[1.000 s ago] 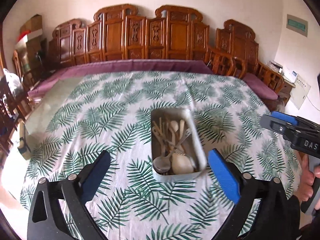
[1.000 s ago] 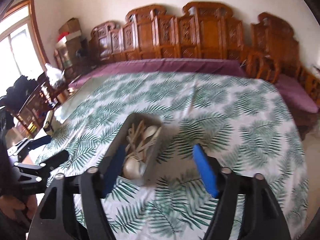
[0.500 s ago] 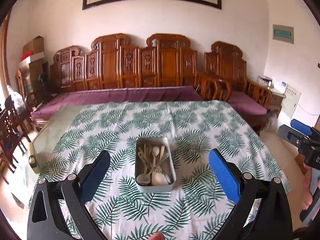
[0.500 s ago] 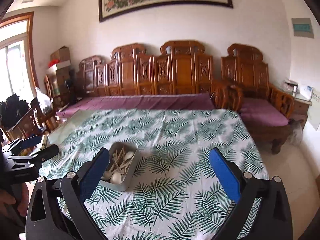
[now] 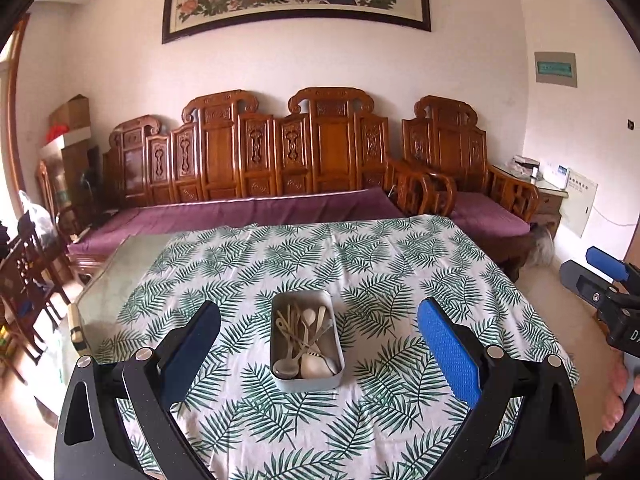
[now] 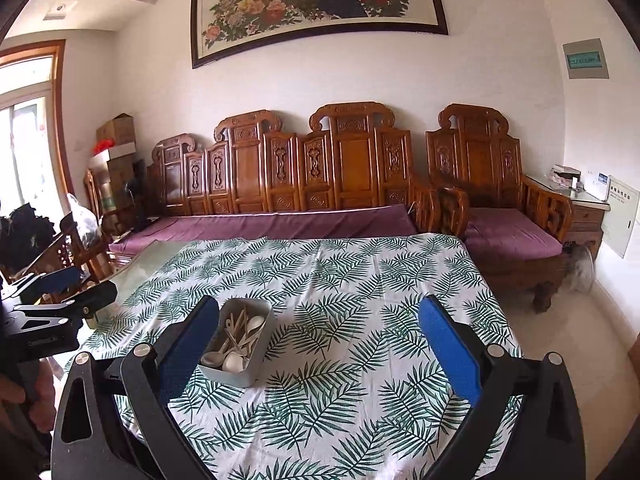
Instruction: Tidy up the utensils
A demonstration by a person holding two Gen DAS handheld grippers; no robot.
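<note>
Hovering at the near edge of the table, both grippers spread wide and holding nothing.

Nearest the lens, the left gripper (image 5: 318, 344) has its blue pads far apart, framing the grey tray (image 5: 306, 382) that sits on the leaf-print tablecloth (image 5: 360, 264) just ahead. The right gripper (image 6: 320, 344) is equally splayed, and there the tray (image 6: 248, 374) lies off to the left, beside its left finger (image 6: 188, 344). Inside the tray, spoons and thin wooden utensils (image 5: 304, 336) lie jumbled together; the left view looks straight down into them, the right view sees them at a slant. Only the right view shows bare cloth stretching to the table's right edge. Beyond the far edge stands a purple-cushioned wooden bench (image 6: 280, 184), with a floral painting (image 6: 316, 4) above.
</note>
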